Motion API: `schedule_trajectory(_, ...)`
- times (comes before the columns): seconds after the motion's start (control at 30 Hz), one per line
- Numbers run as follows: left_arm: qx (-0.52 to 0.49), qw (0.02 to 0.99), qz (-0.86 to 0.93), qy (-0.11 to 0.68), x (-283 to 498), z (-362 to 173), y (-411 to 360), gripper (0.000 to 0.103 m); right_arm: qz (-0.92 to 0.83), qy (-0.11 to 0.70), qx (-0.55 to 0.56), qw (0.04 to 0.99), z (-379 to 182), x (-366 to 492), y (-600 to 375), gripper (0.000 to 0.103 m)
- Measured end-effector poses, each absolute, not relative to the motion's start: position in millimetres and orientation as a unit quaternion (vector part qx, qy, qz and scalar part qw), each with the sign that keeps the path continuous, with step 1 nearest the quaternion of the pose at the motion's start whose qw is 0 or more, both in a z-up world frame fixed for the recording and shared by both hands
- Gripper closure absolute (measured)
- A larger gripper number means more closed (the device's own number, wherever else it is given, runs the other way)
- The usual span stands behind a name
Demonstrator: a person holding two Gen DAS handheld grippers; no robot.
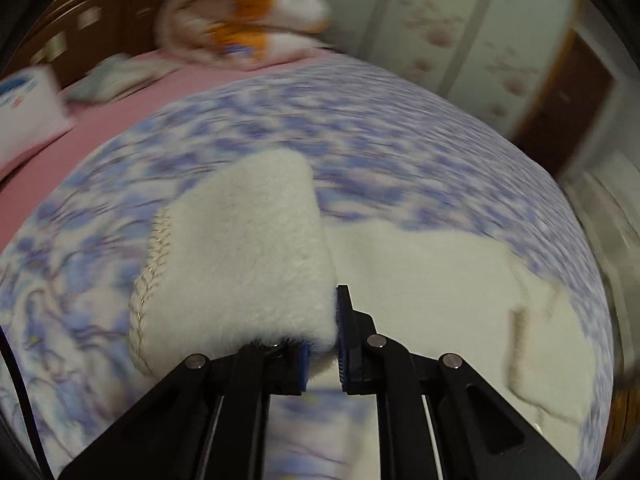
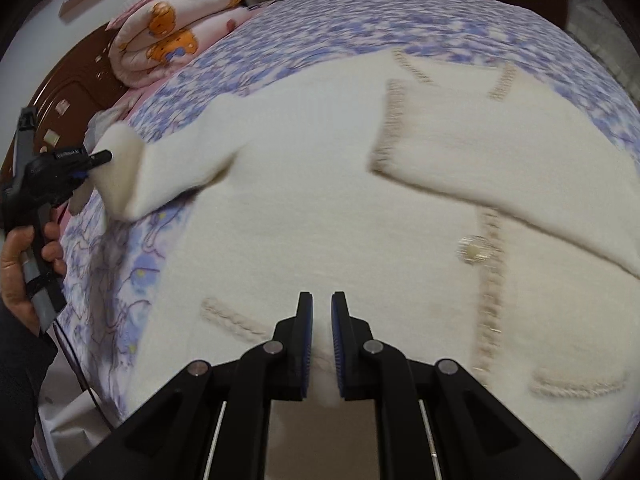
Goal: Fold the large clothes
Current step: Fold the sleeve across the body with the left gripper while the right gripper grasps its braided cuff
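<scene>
Left gripper [image 1: 322,344] jaws clamp fluffy white cardigan [image 2: 320,220] sleeve cuff [image 1: 240,248]; right gripper [image 2: 321,344] jaws pinch narrowly on hem, over blue floral bedspread [image 2: 300,32].

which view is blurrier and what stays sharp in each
Left wrist view is blurrier: the floral bedspread and folded quilt smear, while the held sleeve and left gripper stay sharp. Right wrist view is mostly crisp; only the cardigan trim blurs slightly.

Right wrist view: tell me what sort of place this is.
Most likely a bedroom: a bed with a purple floral sheet, a folded cartoon quilt by a dark wooden headboard.
</scene>
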State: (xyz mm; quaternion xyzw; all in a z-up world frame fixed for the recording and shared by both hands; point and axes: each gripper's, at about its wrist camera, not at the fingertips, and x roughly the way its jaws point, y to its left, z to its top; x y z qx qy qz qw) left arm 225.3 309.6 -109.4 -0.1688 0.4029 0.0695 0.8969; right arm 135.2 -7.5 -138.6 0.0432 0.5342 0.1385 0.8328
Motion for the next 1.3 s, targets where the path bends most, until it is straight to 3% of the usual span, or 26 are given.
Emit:
schedule_trajectory(0.2, -0.094, 0.893, -0.099, 0.430, 222, -112, 153, 0.093, 0.092, 0.510, 0.104, 0.849, -130, 131, -76, 0.094)
schedule_trajectory(0.3, -0.082, 0.863, -0.136, 0.479, 217, -148, 114, 0.075, 0.082, 0.517, 0.115, 0.844, -140, 130, -95, 0.094)
schedule_trajectory(0.37, -0.082, 0.849, -0.144, 0.502, 212, -165, 102, 0.047, 0.079, 0.523, 0.123, 0.840, -147, 129, -103, 0.094)
schedule_trajectory(0.43, -0.088, 0.845, -0.147, 0.506, 203, -172, 99, 0.039, 0.081, 0.527, 0.131, 0.836, -152, 129, -110, 0.093)
schedule_trajectory(0.53, -0.094, 0.844, -0.145, 0.507, 189, -168, 107, 0.037, 0.091, 0.527, 0.142, 0.833, -154, 134, -113, 0.091)
schedule_trajectory(0.87, -0.137, 0.863, -0.114, 0.473, 153, -152, 153, 0.028, 0.173, 0.473, 0.157, 0.849, -115, 153, -74, 0.058)
schedule_trajectory(1.3, -0.199, 0.838, -0.078, 0.503, 121, -184, 206, 0.028, 0.170, 0.503, 0.196, 0.824, -148, 183, -90, 0.056)
